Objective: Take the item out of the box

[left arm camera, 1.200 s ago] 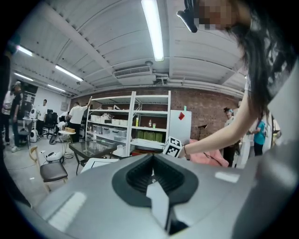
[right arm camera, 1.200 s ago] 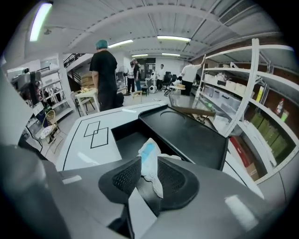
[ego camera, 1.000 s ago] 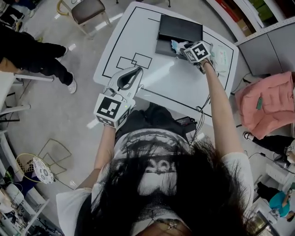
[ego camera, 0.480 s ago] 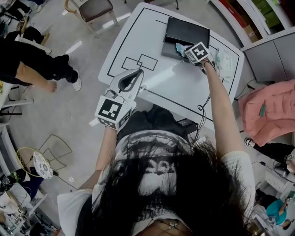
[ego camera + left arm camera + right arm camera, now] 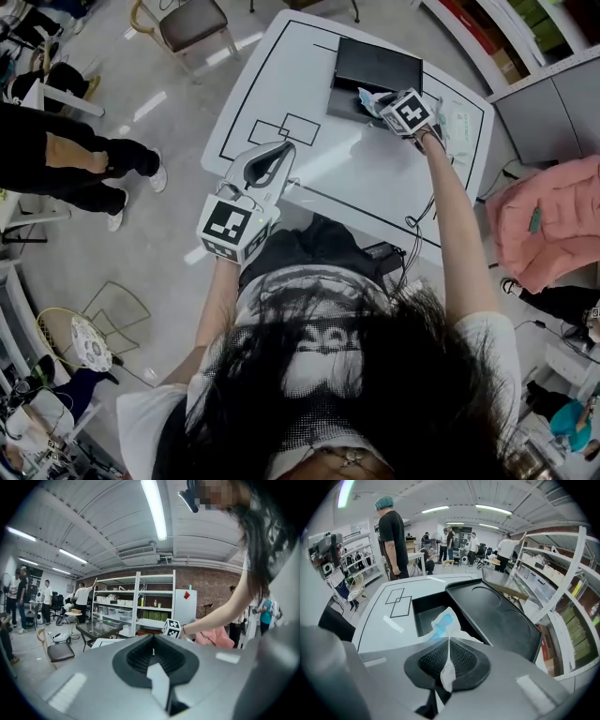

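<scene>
A black box lies open on the white table, its flat lid folded back behind it. My right gripper hovers at the box's near edge, shut on a crinkled white and blue plastic packet. In the right gripper view the packet is pinched between the ribbed pads and sticks out over the box's hollow. My left gripper is at the table's front edge, far from the box. Its jaws meet with nothing between them.
Black taped rectangles mark the table's middle. Another pale packet lies right of the box. A chair stands beyond the table's left corner, a person's legs are at the left, and a pink jacket is at the right.
My right gripper stays at the box's near edge with the packet at its tips and has shifted slightly right. The person at the left has walked on. The left gripper barely moved.
</scene>
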Tool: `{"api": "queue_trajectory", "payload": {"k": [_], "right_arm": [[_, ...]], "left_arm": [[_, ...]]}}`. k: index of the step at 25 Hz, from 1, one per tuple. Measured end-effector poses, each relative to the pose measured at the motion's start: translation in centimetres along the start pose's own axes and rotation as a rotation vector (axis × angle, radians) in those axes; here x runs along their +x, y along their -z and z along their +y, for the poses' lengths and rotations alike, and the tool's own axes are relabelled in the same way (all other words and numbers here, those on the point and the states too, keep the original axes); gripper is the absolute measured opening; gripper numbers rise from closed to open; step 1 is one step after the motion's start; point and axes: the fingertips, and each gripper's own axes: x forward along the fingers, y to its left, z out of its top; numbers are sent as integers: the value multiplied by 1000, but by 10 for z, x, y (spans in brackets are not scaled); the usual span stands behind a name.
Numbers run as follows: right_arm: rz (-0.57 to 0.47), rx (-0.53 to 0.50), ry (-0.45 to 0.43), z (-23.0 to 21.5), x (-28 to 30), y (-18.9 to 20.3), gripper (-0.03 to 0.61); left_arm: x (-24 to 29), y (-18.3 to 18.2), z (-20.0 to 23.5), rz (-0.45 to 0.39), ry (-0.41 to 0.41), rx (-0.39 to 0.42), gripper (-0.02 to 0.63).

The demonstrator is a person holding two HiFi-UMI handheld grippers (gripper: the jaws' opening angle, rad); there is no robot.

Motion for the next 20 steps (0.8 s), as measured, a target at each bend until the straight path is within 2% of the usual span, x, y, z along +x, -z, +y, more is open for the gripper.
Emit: {"api": "queue_trajectory", "payload": {"k": [8, 16, 20], "right_arm": [[-133, -31, 62, 18, -54, -22, 9], [-280, 0, 146, 58, -116, -31, 9], [-349, 49, 186, 89, -142, -32, 9]], "left_arm": [[-5, 3, -4, 0, 40, 7, 0], [-20, 6, -10, 2, 81, 11, 0], [-30, 9, -12, 3, 108, 20, 0]]}}
